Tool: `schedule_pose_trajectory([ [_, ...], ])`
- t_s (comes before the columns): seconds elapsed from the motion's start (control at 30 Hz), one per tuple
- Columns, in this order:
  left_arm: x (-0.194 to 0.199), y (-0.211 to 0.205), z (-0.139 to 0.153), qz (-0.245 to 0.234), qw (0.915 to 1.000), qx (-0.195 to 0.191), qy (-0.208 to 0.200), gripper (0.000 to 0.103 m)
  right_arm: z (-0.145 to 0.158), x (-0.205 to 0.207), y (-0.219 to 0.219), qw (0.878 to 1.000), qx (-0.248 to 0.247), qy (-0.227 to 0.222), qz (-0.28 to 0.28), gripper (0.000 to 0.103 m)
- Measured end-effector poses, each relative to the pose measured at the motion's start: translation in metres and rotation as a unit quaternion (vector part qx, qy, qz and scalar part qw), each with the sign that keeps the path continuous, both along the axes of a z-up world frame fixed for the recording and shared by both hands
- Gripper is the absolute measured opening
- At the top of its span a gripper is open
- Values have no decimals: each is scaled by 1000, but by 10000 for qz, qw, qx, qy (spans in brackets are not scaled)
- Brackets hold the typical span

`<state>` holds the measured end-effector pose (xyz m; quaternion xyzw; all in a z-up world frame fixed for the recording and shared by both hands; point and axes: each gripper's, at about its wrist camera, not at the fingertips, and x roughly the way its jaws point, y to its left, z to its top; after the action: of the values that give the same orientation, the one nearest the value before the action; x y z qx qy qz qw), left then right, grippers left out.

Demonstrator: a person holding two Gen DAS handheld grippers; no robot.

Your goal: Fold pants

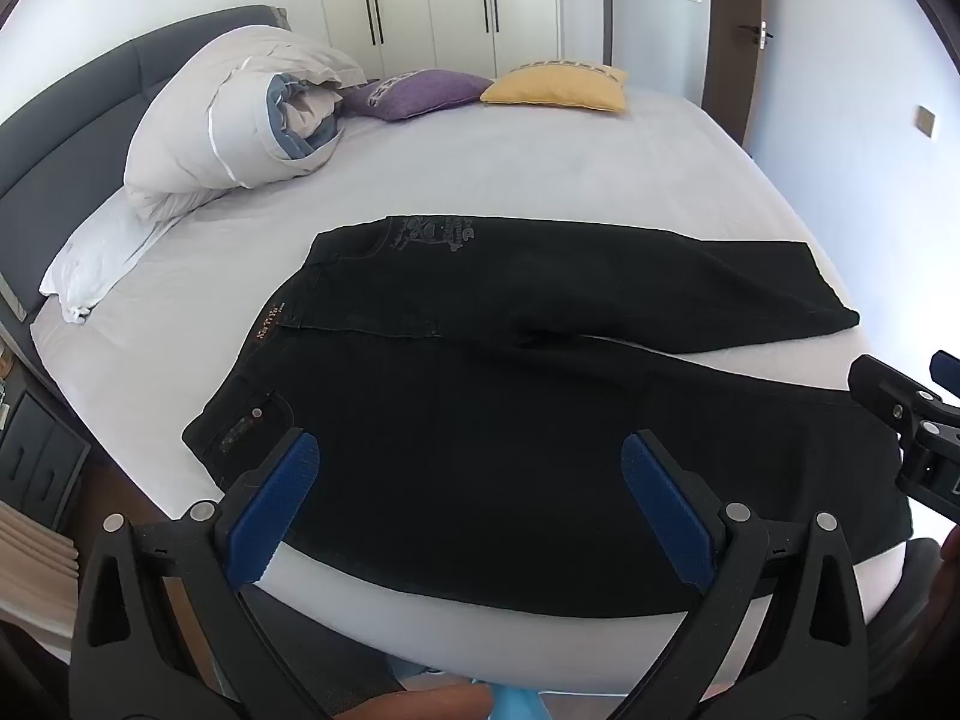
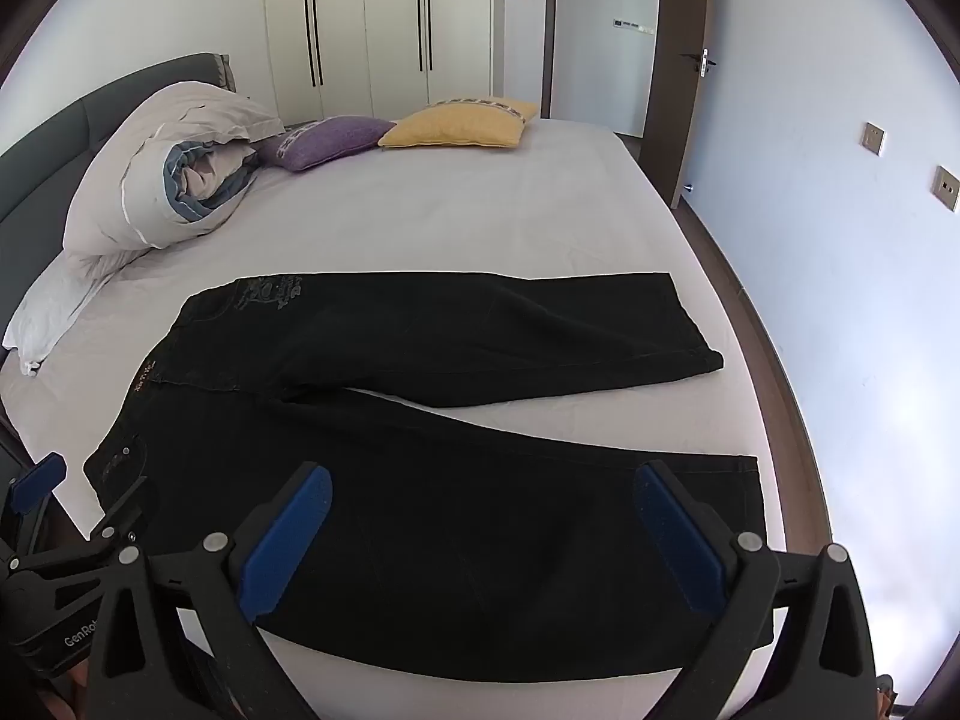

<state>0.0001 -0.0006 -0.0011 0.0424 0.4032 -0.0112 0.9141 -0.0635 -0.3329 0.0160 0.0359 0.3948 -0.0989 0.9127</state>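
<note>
I see a wide bed [image 2: 456, 222] under a smooth pale sheet, with a dark padded headboard [image 1: 66, 120] on its left side. At that end a bulky rolled duvet [image 1: 240, 114], white with a blue lining, rests on a flat white pillow [image 1: 102, 246]; a nubbly purple cushion [image 2: 324, 141] and a yellow cushion [image 2: 462, 123] lie beside it. The black jeans [image 2: 420, 480] lie flat across the near part of the bed, stiff denim, back side up, waistband left, legs splayed rightward in a narrow V. My left tongs [image 1: 468, 504] hover released over the seat and near thigh, touching nothing. My right tongs [image 2: 480, 534] hang spread wide above the near leg, holding nothing.
</note>
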Motion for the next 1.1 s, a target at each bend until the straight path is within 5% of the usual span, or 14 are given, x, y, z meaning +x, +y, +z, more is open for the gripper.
schedule_pose_trajectory([
  [1.1, -2, 7, -2, -3, 10000, -5, 19, 103, -5, -1, 5, 10000, -3, 6, 5, 103],
])
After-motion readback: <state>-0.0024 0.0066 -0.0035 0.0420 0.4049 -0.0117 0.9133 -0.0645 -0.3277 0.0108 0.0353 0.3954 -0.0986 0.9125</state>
